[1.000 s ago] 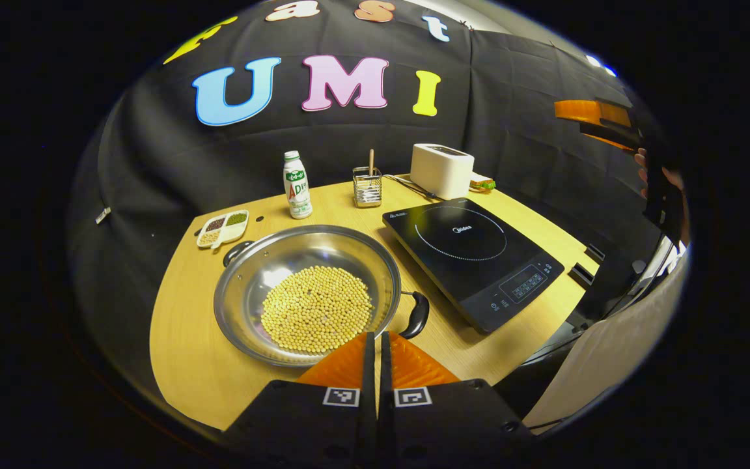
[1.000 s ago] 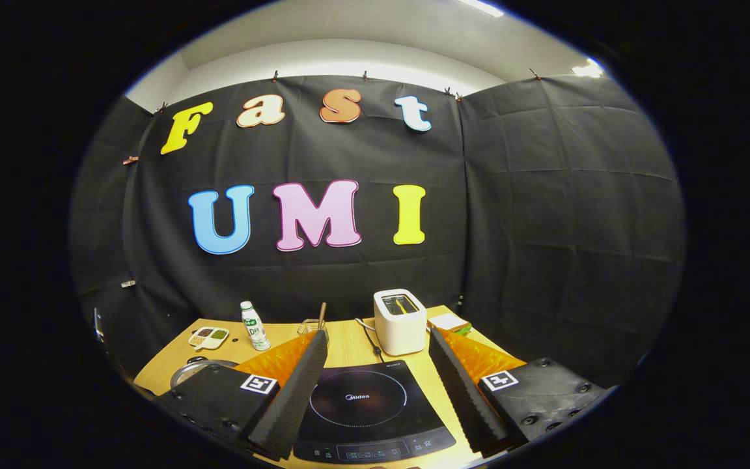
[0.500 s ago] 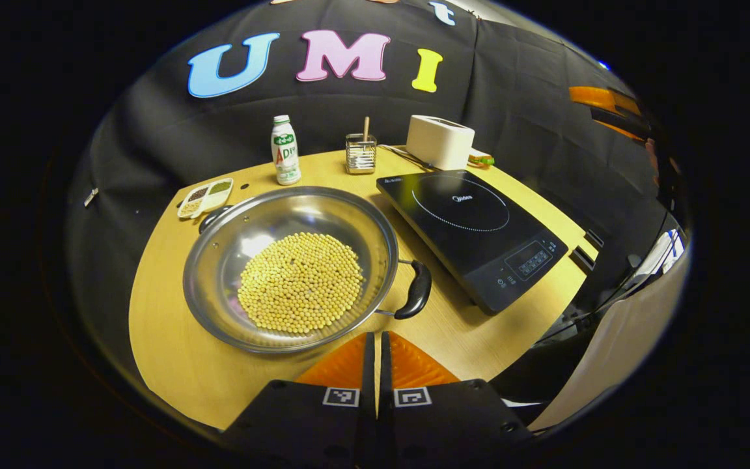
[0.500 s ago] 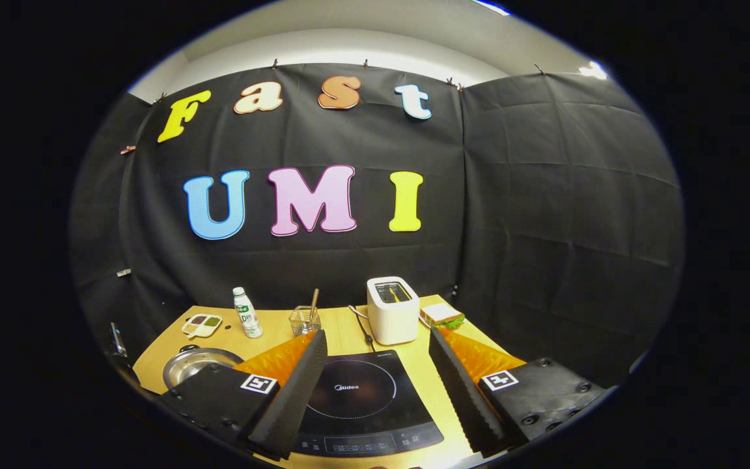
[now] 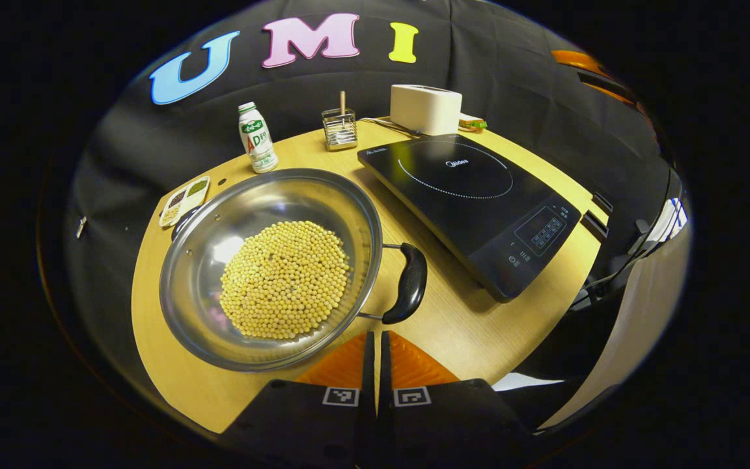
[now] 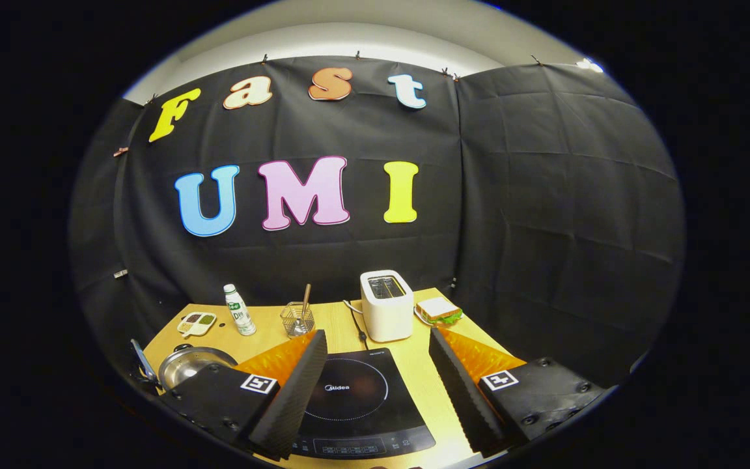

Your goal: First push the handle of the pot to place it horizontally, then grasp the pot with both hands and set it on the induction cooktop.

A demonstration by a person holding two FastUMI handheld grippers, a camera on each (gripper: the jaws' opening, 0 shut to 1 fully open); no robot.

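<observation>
1. We see the left hand-held gripper [image 5: 375, 342] with its fingers together and nothing between them, hovering just short of the pot [image 5: 271, 264], close to its near black handle [image 5: 409, 283].
2. The right hand-held gripper [image 6: 378, 384] has its fingers spread wide apart and empty, above the induction cooktop [image 6: 355, 404].
3. The pot sits on the tabletop [image 5: 472, 326] just beside the cooktop, not yet on it; its far handle [image 5: 181, 221] points toward the small divided dish [image 5: 183, 200].
4. Risk: the pot is wide, shallow and loaded with soybeans [image 5: 284, 280]. We judge that a sharp push on the handle, or an uneven two-sided lift, could tip it and spill beans.
5. Risk: a push too far sideways could swing the rim into the cooktop's edge or shove the far handle into the divided dish.
6. Room: the near tabletop edge is close beneath the left hand-held gripper, so little margin remains toward us.
7. The bottle [image 5: 256, 138], utensil rack [image 5: 340, 128] and toaster [image 5: 426, 108] stand well apart at the back, leaving the cooktop surface open.
</observation>
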